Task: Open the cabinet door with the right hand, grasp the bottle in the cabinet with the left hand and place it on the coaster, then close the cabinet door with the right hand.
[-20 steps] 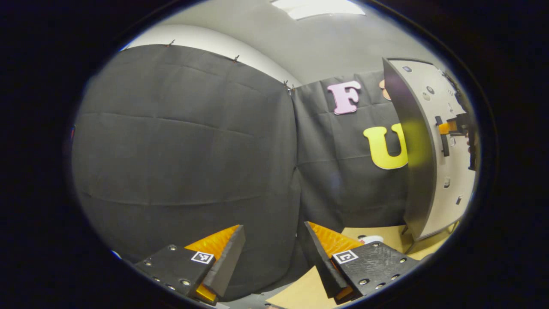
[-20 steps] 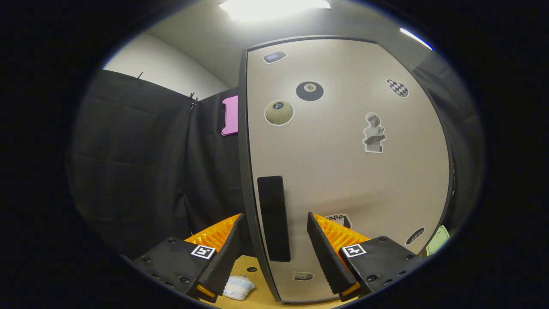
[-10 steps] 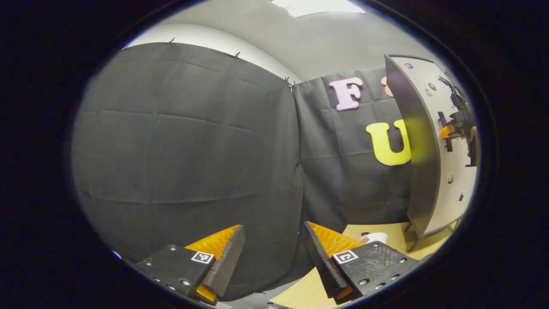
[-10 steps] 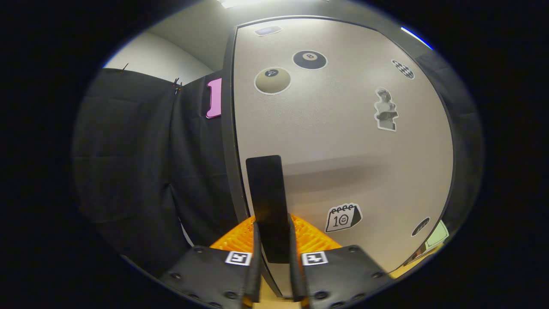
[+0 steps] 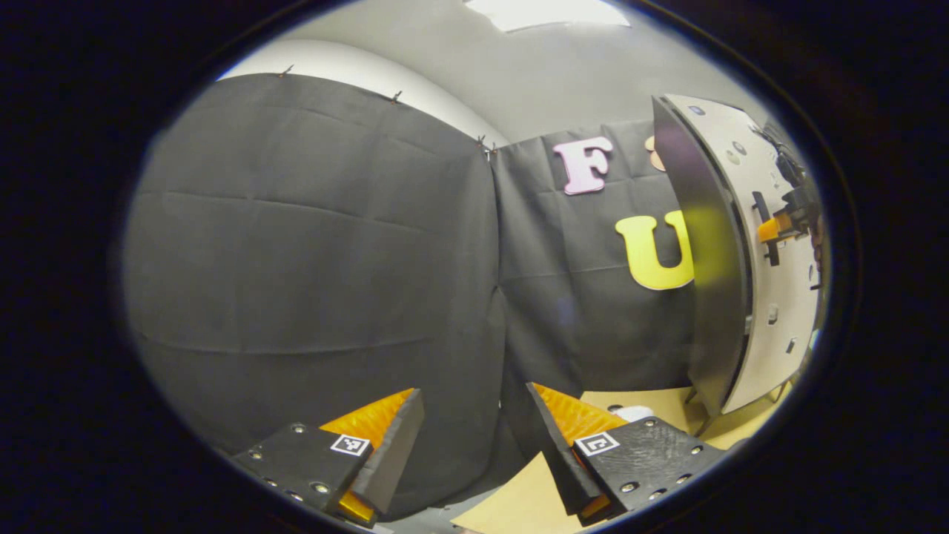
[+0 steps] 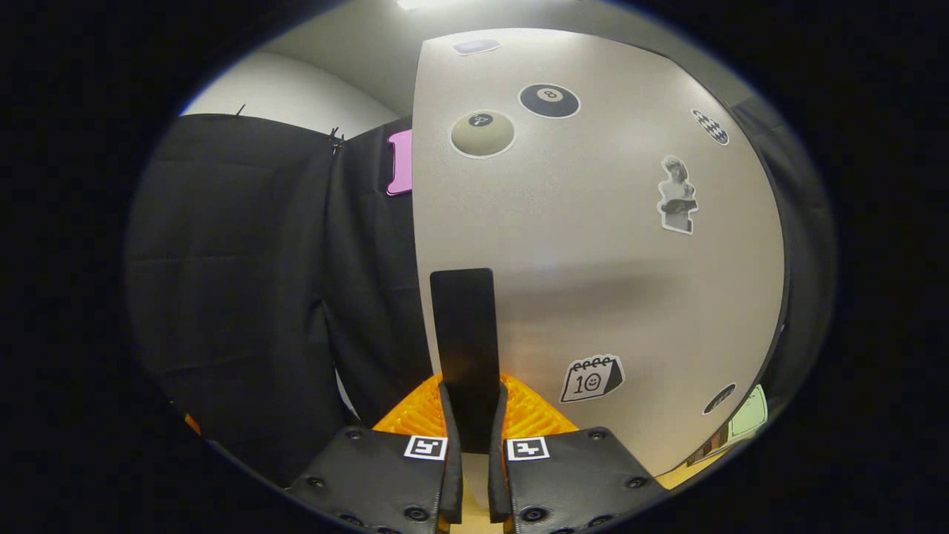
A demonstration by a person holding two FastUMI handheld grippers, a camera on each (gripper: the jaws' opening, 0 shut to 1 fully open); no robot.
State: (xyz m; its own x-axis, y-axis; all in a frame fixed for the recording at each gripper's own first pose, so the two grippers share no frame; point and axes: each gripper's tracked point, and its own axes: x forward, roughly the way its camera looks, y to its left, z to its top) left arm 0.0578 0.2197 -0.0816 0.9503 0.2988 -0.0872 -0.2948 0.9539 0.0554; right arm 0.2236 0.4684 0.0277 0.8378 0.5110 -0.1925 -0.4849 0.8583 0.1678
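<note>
The cabinet (image 5: 700, 259) stands at the right of the left gripper view, its pale door (image 5: 775, 297) a narrow crack away from the dark side wall. In the right gripper view the door (image 6: 593, 245) carries several stickers. My right gripper (image 6: 468, 426) is shut on the door's black vertical handle (image 6: 463, 334), both fingers pressing its lower end. The same gripper (image 5: 786, 221) shows small at the handle in the left gripper view. My left gripper (image 5: 471, 437) hangs open and holds nothing, well left of the cabinet and facing the black cloth wall. The cabinet's inside is hidden.
The wooden table top (image 5: 534, 497) lies below the left gripper. A small white crumpled object (image 5: 632, 412) rests on it in front of the cabinet. A pale green item (image 6: 745, 411) peeks past the door's lower right edge. Black cloth walls close in the left and back.
A second ago the right gripper was open around the handle; it closed on it and stays shut. The door has since come slightly away from the cabinet body. The left gripper barely moved.
</note>
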